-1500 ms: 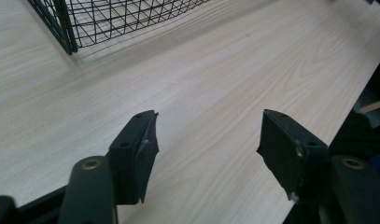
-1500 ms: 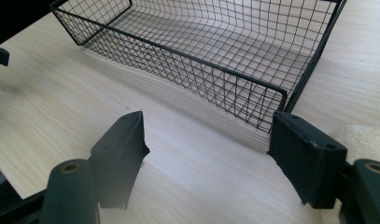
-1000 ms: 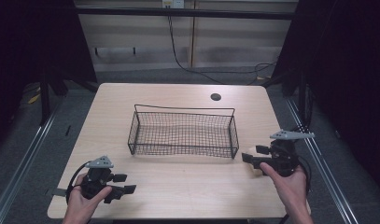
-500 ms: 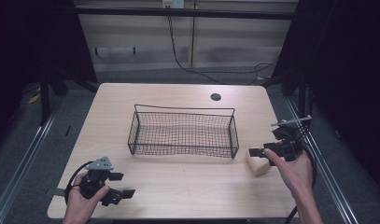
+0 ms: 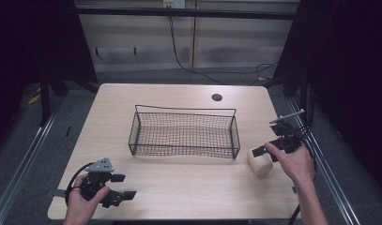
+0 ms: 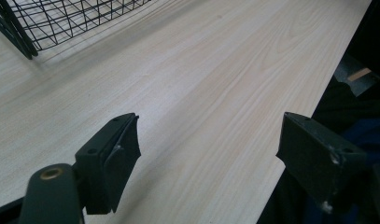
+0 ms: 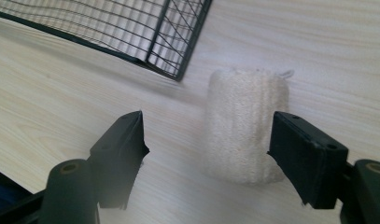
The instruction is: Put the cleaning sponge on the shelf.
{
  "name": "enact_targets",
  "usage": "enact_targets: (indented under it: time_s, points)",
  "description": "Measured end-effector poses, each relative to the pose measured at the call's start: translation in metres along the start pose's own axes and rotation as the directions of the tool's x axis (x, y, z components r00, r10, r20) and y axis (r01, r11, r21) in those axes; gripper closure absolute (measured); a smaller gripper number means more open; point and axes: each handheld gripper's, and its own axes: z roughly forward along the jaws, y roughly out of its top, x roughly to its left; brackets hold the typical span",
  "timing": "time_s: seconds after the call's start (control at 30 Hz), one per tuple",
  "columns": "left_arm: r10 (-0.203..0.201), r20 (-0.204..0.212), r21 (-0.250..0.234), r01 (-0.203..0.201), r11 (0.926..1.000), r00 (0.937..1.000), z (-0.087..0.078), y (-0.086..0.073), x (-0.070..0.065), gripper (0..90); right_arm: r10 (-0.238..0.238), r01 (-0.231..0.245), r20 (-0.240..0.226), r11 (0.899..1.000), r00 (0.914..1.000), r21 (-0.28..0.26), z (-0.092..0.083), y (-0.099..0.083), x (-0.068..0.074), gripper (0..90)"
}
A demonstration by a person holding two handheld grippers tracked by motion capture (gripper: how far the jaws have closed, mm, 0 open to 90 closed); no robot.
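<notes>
High view: one basket (image 5: 184, 136), one cream roll (image 5: 260, 163); left tongs (image 5: 119, 185), right tongs (image 5: 266, 153) wide apart, empty

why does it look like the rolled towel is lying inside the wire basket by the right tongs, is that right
Not quite. The rolled towel lies on the table outside the wire basket, just off its near right corner. It is by the right tongs, which are open. The high view and the right gripper view both show this.
</notes>
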Motion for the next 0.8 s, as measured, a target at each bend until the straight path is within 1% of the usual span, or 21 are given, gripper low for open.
enact_targets:
  time_s: [0.07,0.13,0.2,0.27,0.33,0.47,0.5,0.53,0.6,0.7,0.73,0.77,0.8]
  points:
    - [-0.005,0.001,-0.001,0.005,1.0,1.0,0.0,0.0,0.0,20.3,0.006,-0.006,0.004,1.0,1.0,0.022,0.002,0.002,-0.002,27.7]
    - [-0.01,-0.001,-0.003,0.01,0.9999,0.9999,0.0,0.0,0.001,20.3,-0.009,0.008,0.03,0.999,0.9995,0.046,0.004,0.004,-0.003,28.0]
    - [-0.012,-0.01,0.0,0.012,0.9999,0.9999,0.0,0.0,0.001,20.3,-0.014,0.011,0.045,0.998,0.9989,0.065,0.005,0.007,-0.003,27.7]
    - [-0.014,-0.012,-0.005,0.014,0.9999,0.9998,0.001,0.0,0.001,20.3,-0.026,0.022,0.044,0.996,0.9987,0.091,0.008,0.01,-0.004,27.7]
    - [-0.014,-0.011,-0.002,0.014,0.9999,0.9998,0.001,0.0,0.001,20.3,-0.024,0.018,0.053,0.993,0.9983,0.116,0.011,0.012,-0.006,27.5]
    - [-0.013,-0.007,-0.001,0.013,0.9999,0.9999,0.0,0.0,0.002,20.3,-0.025,0.017,0.057,0.99,0.9981,0.138,0.015,0.017,-0.007,27.2]
    - [-0.015,-0.01,-0.002,0.015,0.9999,0.9998,0.0,0.0,0.002,20.3,-0.028,0.02,0.054,0.988,0.9981,0.15,0.016,0.018,-0.007,27.1]
    - [-0.015,-0.008,-0.002,0.015,0.9999,0.9999,0.001,0.0,0.002,20.3,-0.031,0.02,0.061,0.986,0.9977,0.163,0.017,0.019,-0.007,26.1]
    - [-0.012,-0.008,-0.002,0.012,0.9999,0.9999,0.0,0.0,0.002,20.3,-0.022,0.011,0.059,0.983,0.998,0.184,0.02,0.021,-0.007,25.8]
    - [-0.015,-0.006,-0.013,0.015,0.9998,0.9999,-0.001,0.0,0.002,20.3,-0.039,0.023,0.073,0.978,0.9966,0.206,0.025,0.021,-0.008,24.7]
    - [-0.018,-0.006,-0.015,0.018,0.9997,0.9998,-0.002,0.0,0.002,20.3,-0.043,0.023,0.084,0.974,0.9955,0.224,0.028,0.022,-0.008,23.8]
    - [-0.02,-0.008,-0.017,0.02,0.9997,0.9998,-0.002,0.0,0.003,20.3,-0.039,0.018,0.084,0.971,0.9957,0.238,0.03,0.022,-0.009,23.0]
    - [-0.019,-0.009,-0.017,0.018,0.9997,0.9998,-0.002,-0.001,0.003,20.3,-0.034,0.013,0.083,0.971,0.996,0.239,0.031,0.022,-0.01,23.1]
